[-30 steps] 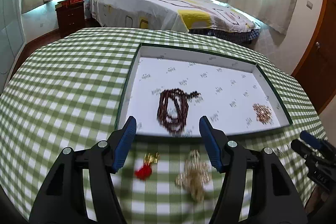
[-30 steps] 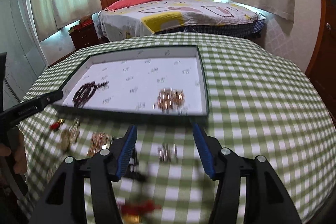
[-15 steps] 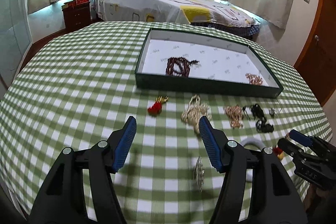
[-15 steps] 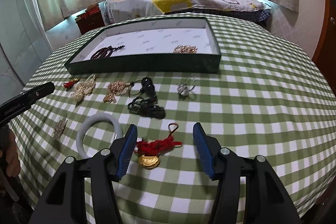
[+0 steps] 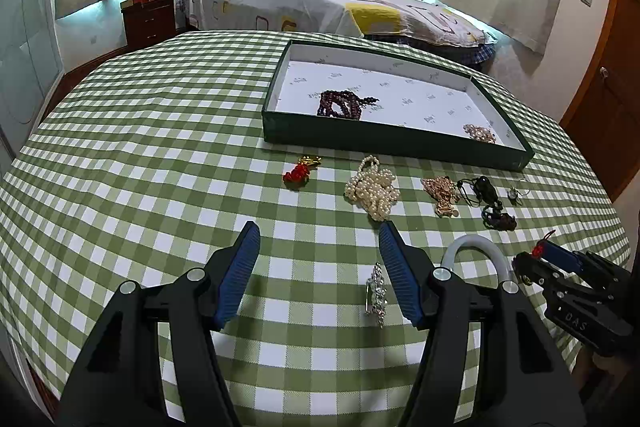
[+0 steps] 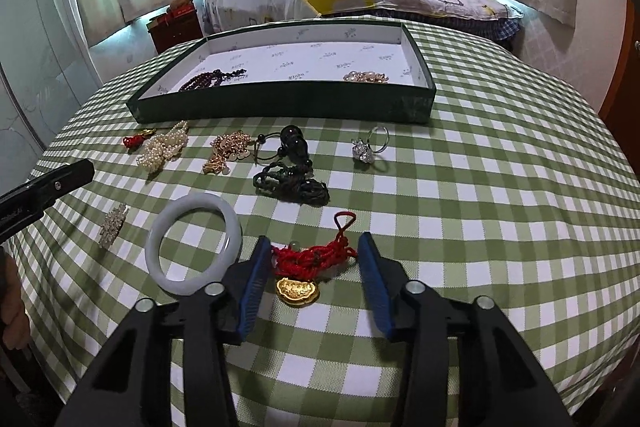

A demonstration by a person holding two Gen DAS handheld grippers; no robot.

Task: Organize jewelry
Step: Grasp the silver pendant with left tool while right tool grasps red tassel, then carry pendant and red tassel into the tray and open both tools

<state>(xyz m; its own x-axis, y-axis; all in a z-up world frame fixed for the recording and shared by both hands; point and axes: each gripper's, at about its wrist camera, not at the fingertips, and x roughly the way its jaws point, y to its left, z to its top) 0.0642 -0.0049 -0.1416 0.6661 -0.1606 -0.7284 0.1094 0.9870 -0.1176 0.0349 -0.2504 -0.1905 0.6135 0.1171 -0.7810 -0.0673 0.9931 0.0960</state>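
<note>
A dark green tray [image 5: 392,143] [image 6: 280,103] holds a dark bead bracelet [image 5: 340,103] and a gold chain [image 5: 478,133]. Loose jewelry lies in front of it: a pearl necklace [image 5: 374,191], a gold piece [image 6: 228,151], a black cord pendant [image 6: 292,163], a silver ring [image 6: 368,147], a white bangle [image 6: 192,243] and a silver brooch [image 5: 376,293]. My right gripper [image 6: 310,259] is open, its jaws on either side of a red cord with a gold lock charm [image 6: 308,267]. My left gripper [image 5: 318,247] is open and empty, the brooch by its right finger.
The round table has a green checked cloth [image 5: 160,147], and its edge drops off close below both grippers. A small red tassel charm [image 5: 298,171] lies left of the pearls. A bed [image 5: 320,3] and a nightstand [image 5: 148,15] stand behind the table.
Both grippers have pulled back from the tray toward the near table edge. The right gripper has dropped low over the red cord charm, which now lies between its fingers.
</note>
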